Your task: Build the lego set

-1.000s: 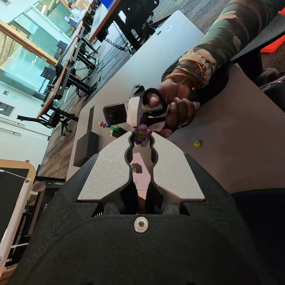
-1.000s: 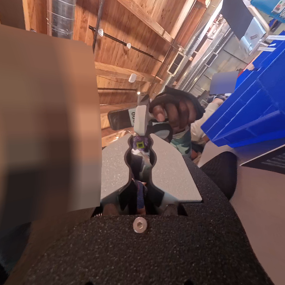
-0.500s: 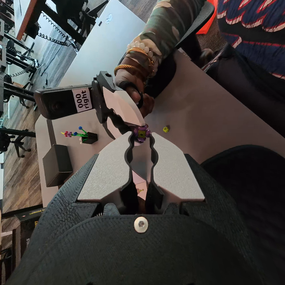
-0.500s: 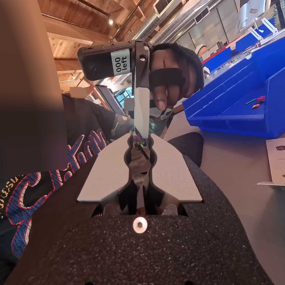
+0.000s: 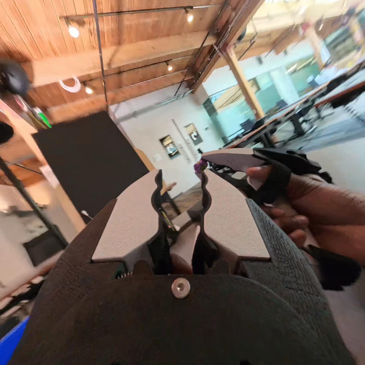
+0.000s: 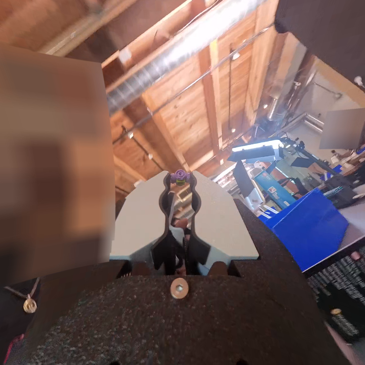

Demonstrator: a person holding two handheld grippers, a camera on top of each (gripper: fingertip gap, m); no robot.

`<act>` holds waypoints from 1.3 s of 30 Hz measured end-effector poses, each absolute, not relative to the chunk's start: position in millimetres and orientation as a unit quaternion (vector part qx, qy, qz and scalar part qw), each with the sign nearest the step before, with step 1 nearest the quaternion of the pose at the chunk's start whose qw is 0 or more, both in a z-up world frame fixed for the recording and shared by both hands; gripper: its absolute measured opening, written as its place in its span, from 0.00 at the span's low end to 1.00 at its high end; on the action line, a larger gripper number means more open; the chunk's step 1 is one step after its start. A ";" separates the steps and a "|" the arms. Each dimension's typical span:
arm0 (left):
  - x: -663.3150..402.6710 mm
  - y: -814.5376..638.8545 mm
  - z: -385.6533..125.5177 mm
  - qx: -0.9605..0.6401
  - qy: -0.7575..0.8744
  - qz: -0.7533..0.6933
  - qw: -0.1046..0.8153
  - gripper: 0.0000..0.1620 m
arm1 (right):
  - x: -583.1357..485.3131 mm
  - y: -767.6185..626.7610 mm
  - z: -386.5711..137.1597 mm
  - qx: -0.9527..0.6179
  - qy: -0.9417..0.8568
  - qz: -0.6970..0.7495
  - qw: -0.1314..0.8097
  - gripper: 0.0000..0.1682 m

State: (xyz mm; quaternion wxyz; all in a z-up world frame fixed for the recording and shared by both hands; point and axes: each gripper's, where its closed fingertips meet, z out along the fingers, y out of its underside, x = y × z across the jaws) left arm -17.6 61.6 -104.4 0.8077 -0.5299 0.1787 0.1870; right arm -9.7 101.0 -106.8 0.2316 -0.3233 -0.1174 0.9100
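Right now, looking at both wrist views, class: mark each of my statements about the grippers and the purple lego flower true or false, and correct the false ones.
1. The right gripper is shut on the purple lego flower. True.
2. The left gripper is clamped on the flower. False: it is open and holds nothing.
3. The flower rests on a table. False: it is held in the air.
4. A blue bin shows in the right wrist view. True.

We see bright daylit pictures, both smeared by motion blur and bowed at the wide-angle edges, with small glaring ceiling spotlights (image 5: 73,31) on the wooden ceiling and a shining white-lit rectangular lamp panel (image 6: 256,147).
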 end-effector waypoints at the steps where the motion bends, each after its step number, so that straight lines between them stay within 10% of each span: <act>1: -12.8 64.4 -104.5 -0.527 0.189 0.215 0.800 0.21 | -12.0 101.8 -107.9 -0.328 -0.094 0.916 0.211 0.11; 39: -39.2 69.9 -112.2 -0.572 0.195 0.150 0.782 0.14 | -47.5 63.8 -105.8 -0.386 -0.053 0.913 0.119 0.11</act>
